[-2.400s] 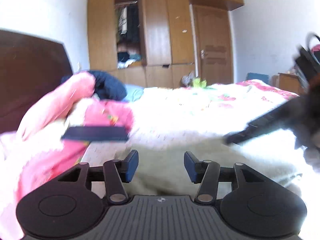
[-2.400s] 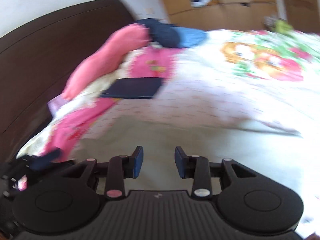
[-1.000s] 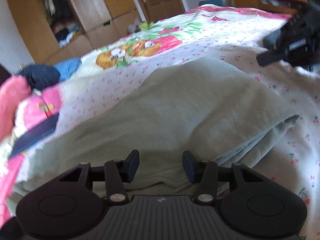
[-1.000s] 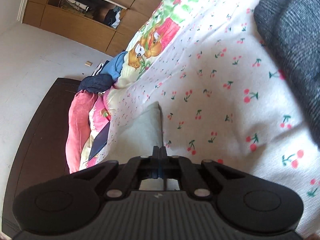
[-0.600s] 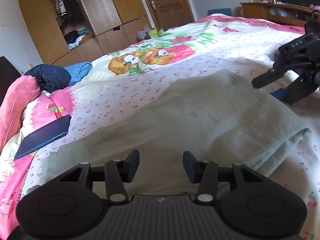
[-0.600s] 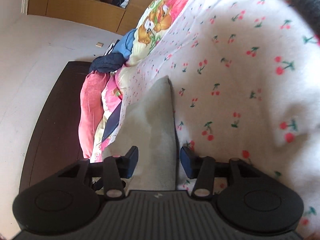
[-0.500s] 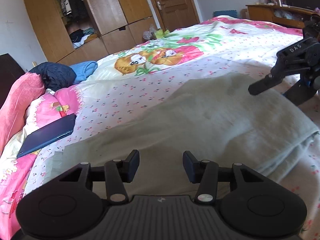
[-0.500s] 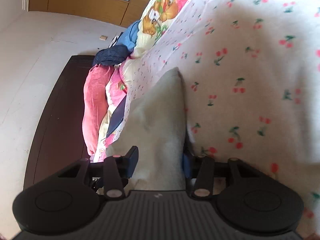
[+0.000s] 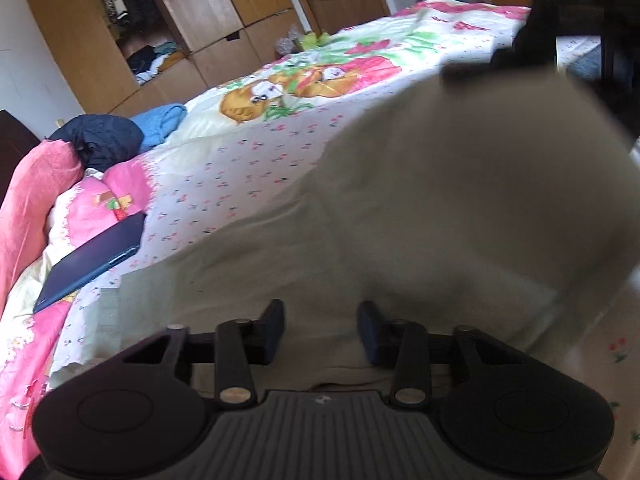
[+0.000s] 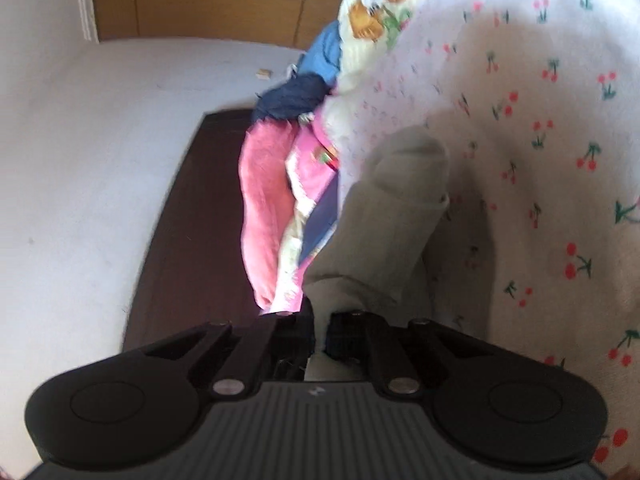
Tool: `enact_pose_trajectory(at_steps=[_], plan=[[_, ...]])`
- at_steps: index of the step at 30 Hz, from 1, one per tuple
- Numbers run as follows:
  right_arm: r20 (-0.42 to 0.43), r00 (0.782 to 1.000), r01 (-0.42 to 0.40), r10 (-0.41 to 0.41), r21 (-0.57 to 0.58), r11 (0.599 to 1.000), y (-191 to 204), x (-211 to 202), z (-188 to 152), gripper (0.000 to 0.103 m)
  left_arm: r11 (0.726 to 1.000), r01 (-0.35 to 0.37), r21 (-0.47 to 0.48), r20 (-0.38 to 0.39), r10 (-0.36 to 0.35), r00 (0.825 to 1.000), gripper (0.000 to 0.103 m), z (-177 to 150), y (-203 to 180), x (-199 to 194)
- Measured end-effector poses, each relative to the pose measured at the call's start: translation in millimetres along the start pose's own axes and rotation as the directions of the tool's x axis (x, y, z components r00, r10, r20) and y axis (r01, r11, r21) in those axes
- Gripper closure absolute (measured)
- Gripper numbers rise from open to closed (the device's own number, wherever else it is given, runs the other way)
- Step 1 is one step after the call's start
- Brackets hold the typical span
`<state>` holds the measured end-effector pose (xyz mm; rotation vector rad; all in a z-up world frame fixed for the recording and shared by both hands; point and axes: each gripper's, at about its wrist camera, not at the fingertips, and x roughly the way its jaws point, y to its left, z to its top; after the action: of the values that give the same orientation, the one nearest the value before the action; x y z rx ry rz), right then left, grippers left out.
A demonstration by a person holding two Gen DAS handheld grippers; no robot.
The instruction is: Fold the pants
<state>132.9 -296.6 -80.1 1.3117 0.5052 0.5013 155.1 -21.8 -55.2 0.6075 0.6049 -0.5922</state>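
so half a second back our right tool (image 10: pixel 320 330) was open around the pants (image 9: pixel 440 208) edge on the bed (image 9: pixel 256 160); now it's clamped and lifting, left tool (image 9: pixel 320 330) closing, nothing pinched yet; fold's starting

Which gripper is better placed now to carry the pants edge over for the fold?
Right. The right gripper is shut on the pants edge, already lifted; the left gripper is closing, pads not pressing.

A cherry-print bedsheet (image 9: pixel 256 168) fills mid-frame, a dark blue phone (image 9: pixel 90 262) lies at left on pink bedding (image 9: pixel 24 196), and a wooden wardrobe (image 9: pixel 168 20) stands upper left.
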Motion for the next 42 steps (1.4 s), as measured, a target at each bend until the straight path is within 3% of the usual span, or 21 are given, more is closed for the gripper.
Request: enact_pose_trajectory(at_steps=[2,7,11,16,18,20,21,22,24,28,32,35,40,41,42], plan=[[0.044,0.998,0.049,-0.047,-0.043,0.998,6,-26,10,0.098,1.000,0.014,0.015,0.020,-0.014,1.000,0.078,7,-15,-2],[0.008,0.979,0.205,-0.204,-0.019,0.979,-18,-51,11,0.099,0.996,0.024,0.082,0.032,-0.027,0.999,0.080,22,-47,3],[0.102,0.982,0.155,-0.158,0.044,0.987,-27,-71,20,0.099,0.993,0.047,0.108,0.026,-0.050,0.998,0.080,26,-49,-4],[0.085,0.982,0.167,-0.167,0.002,0.986,-23,-67,22,0.099,0.990,0.044,0.131,0.014,-0.046,0.999,0.080,26,-53,-5],[0.033,0.975,0.219,-0.218,-0.034,0.975,-25,-60,23,0.094,0.989,0.037,0.145,0.014,-0.040,0.999,0.075,24,-52,-7],[0.035,0.953,0.304,-0.302,-0.058,0.951,-30,-62,21,0.089,0.986,0.030,0.163,0.013,-0.033,0.999,0.067,21,-46,-10],[0.023,0.947,0.320,-0.319,-0.057,0.946,-33,-63,21,0.073,0.986,0.019,0.168,0.012,-0.021,1.000,0.060,18,-41,-12],[0.007,0.951,0.311,-0.310,-0.040,0.950,-39,-66,22,0.064,0.986,0.005,0.168,0.008,-0.006,1.000,0.057,15,-36,-12],[-0.002,0.958,0.286,-0.286,0.009,0.958,-45,-69,23,0.064,0.989,-0.017,0.148,-0.007,0.018,1.000,0.053,7,-23,-9],[-0.053,0.956,0.290,-0.290,-0.007,0.957,-44,-52,24,0.063,0.997,-0.035,0.064,-0.021,0.037,0.999,0.052,-4,-2,-7],[-0.119,0.933,0.334,-0.338,-0.056,0.941,-37,-54,24,0.065,0.997,-0.048,0.065,-0.011,0.049,0.999,0.050,-10,6,-10],[-0.143,0.930,0.333,-0.339,-0.063,0.941,-36,-53,26,0.062,0.997,-0.056,0.055,-0.002,0.057,0.998,0.043,-16,13,-8],[-0.225,0.937,0.257,-0.267,-0.073,0.964,-42,-1,24,0.061,0.994,-0.107,0.037,-0.015,0.108,0.994,0.040,-25,31,-12],[-0.211,0.938,0.265,-0.275,-0.073,0.961,-44,7,22,0.063,0.993,-0.113,0.025,-0.029,0.114,0.993,0.040,-28,36,-14],[-0.204,0.937,0.276,-0.284,-0.066,0.959,-45,12,21,0.079,0.993,-0.116,0.010,-0.041,0.116,0.992,0.040,-31,40,-16]])
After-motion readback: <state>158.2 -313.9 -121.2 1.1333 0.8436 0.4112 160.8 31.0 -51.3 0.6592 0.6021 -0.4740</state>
